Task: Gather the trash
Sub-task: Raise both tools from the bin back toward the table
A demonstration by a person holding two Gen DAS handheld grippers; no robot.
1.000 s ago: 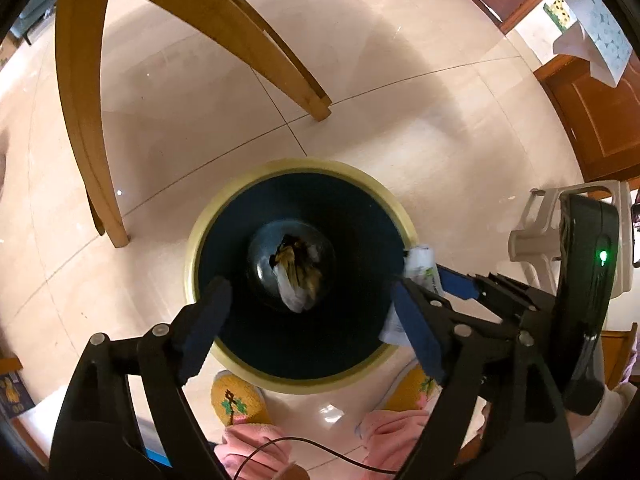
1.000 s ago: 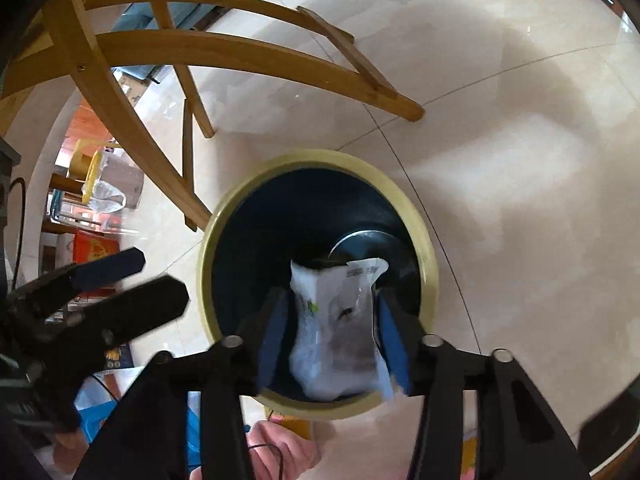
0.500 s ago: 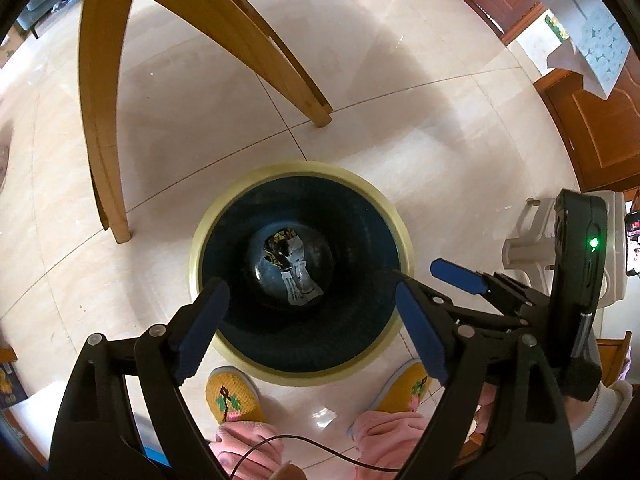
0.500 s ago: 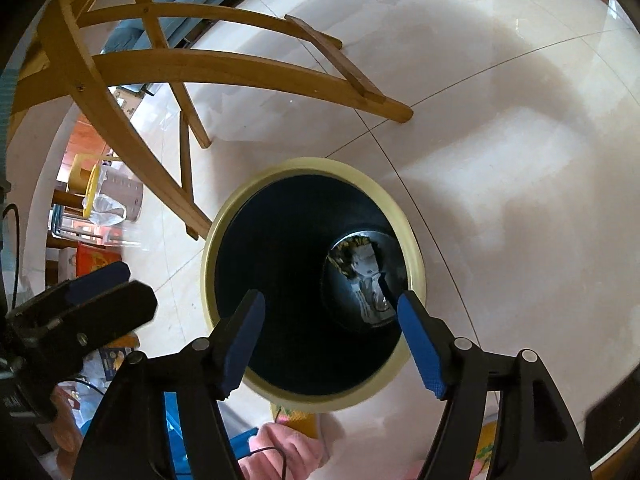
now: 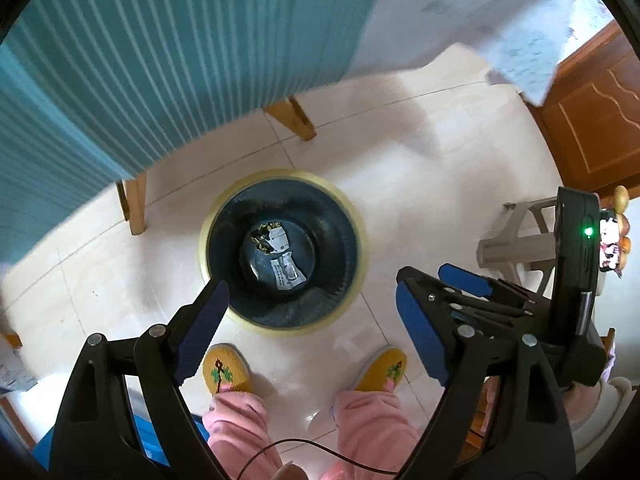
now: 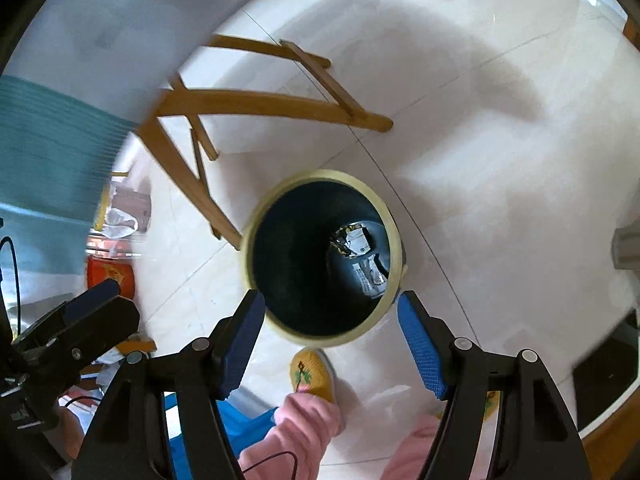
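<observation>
Two crumpled wrappers (image 5: 286,274) lie at the bottom of the dark, yellow-rimmed bin (image 5: 344,216).

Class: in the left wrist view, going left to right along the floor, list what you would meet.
Wooden table leg → trash bin with wrappers inside → grey plastic stool.

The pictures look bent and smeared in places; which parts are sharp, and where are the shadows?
Left wrist view: round fisheye edges; the teal ribbed cloth smears, while the black yellow-rimmed bin and the left tool stay fairly sharp. Right wrist view: the wooden chair frame bows and blurs, soft grey shadows lie on the glossy pale floor tiles, and the bin's wall is dark.
</observation>
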